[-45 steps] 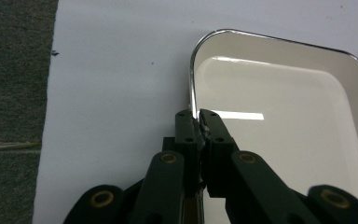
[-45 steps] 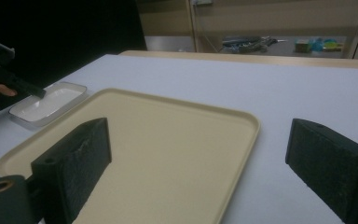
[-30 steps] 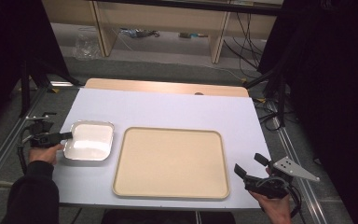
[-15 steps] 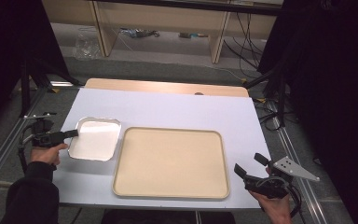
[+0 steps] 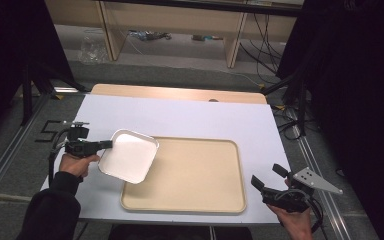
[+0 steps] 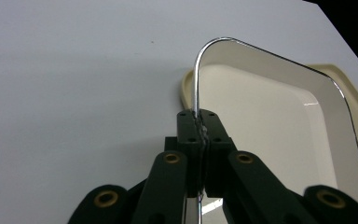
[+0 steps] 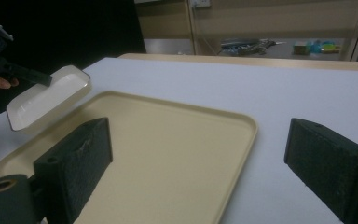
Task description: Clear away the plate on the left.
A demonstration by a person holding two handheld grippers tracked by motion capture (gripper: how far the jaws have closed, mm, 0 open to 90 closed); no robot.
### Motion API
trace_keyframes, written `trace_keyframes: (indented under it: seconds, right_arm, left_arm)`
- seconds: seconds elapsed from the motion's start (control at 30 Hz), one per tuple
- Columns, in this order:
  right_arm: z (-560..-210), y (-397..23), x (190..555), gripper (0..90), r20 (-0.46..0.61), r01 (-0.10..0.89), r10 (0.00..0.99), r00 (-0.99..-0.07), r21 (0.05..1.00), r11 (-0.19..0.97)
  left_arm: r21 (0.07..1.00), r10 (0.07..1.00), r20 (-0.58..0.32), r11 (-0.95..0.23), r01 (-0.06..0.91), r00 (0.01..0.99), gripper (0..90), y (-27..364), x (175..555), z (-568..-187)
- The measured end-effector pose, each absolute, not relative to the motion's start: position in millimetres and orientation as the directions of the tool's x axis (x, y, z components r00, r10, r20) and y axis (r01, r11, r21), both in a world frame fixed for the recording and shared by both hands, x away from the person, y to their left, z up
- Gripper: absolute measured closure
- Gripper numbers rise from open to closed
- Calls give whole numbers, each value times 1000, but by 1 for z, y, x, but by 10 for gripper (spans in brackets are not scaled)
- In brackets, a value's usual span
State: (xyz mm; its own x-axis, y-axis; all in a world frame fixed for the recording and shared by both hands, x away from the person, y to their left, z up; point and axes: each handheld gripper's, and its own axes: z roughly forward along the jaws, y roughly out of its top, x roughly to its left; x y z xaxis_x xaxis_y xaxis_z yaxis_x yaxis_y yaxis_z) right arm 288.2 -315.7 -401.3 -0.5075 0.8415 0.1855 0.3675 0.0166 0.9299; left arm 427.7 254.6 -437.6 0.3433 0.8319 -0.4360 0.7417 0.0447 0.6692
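A white rectangular dish [image 5: 128, 155] with a dark rim hangs tilted in the air over the left edge of a large beige tray [image 5: 195, 175]. My left gripper [image 5: 107, 144] is shut on the dish's left rim; in the left gripper view its jaws pinch the thin rim of the dish [image 6: 279, 121] at the left gripper [image 6: 200, 128]. The right gripper view shows the dish [image 7: 46, 100] lifted above the tray [image 7: 168, 149]. My right gripper [image 5: 270, 176] stands open at the table's front right corner, nothing between its pads [image 7: 79, 163].
The tray lies on a white table top [image 5: 200, 117] with a wooden strip along its far edge. Shelving legs, cables and clutter sit on the floor [image 5: 170, 37] beyond the table. Dark curtains stand at both sides.
My left gripper has lifted the white dish off the table and carried it right, so it now overlaps the tray's left edge. The right gripper has stayed put.
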Motion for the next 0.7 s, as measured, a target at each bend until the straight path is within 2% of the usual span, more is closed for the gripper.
trace_keyframes:
  seconds: [0.03,0.13,0.57,0.7]
  right_arm:
    - [-401,-315,287,82,206,392,839,-504,920,9]
    - [-402,-316,289,82,183,363,841,-510,932,17]
    - [-402,-314,288,82,203,377,835,-511,926,5]
    - [-402,-315,289,82,173,364,845,-506,931,27]
  left_arm:
    - [669,830,-431,31,742,354,882,252,428,-438]
    - [665,825,-434,22,747,362,882,244,430,-440]
    - [641,802,-412,-82,763,432,882,200,432,-448]
    - [640,791,-415,-97,763,449,881,191,432,-449]
